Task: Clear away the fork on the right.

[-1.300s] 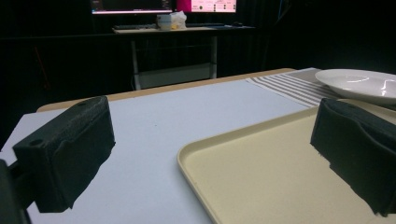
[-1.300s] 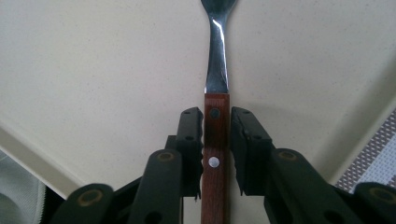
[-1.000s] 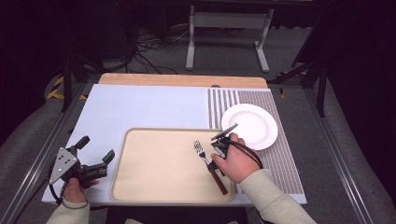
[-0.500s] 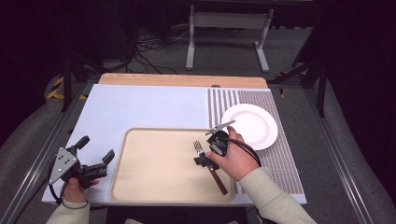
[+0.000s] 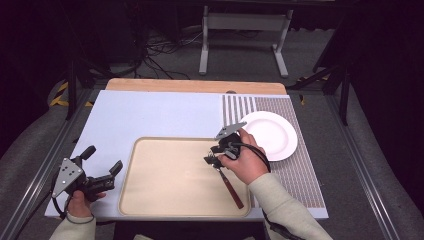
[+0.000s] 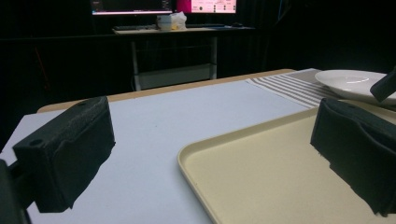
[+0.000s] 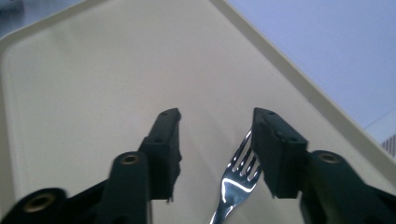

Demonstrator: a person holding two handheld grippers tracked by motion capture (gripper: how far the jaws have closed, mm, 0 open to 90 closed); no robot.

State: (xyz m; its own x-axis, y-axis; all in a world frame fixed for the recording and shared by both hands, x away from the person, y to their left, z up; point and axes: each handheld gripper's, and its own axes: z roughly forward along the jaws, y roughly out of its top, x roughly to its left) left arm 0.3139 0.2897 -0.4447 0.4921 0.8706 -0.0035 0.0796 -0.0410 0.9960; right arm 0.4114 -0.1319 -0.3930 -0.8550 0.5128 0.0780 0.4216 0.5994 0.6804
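Note:
A fork [image 5: 231, 186] with a brown handle lies on the beige tray [image 5: 165, 200], tines pointing away from me. My right gripper [image 5: 212, 156] hovers over the tines. In the right gripper view the tines [image 7: 239, 173] lie on the tray [image 7: 93, 84] between the jaws, close beside the right one. The right gripper [image 7: 215, 116] has just been closing, but its pads do not press on the fork. My left gripper [image 5: 103, 160] rests left of the tray, jaws wide apart with nothing between them [image 6: 210, 154].
A white plate [image 5: 272, 135] sits on the striped placemat [image 5: 300, 175] right of the tray, just beyond my right hand. The light blue mat [image 5: 160, 115] spreads behind the tray. In the left gripper view the plate [image 6: 350, 79] lies beyond the tray's [image 6: 261, 168] far corner.
My right hand has slid a little left and away along the fork, from above its neck to over the tines. The left hand and gripper have stayed put.

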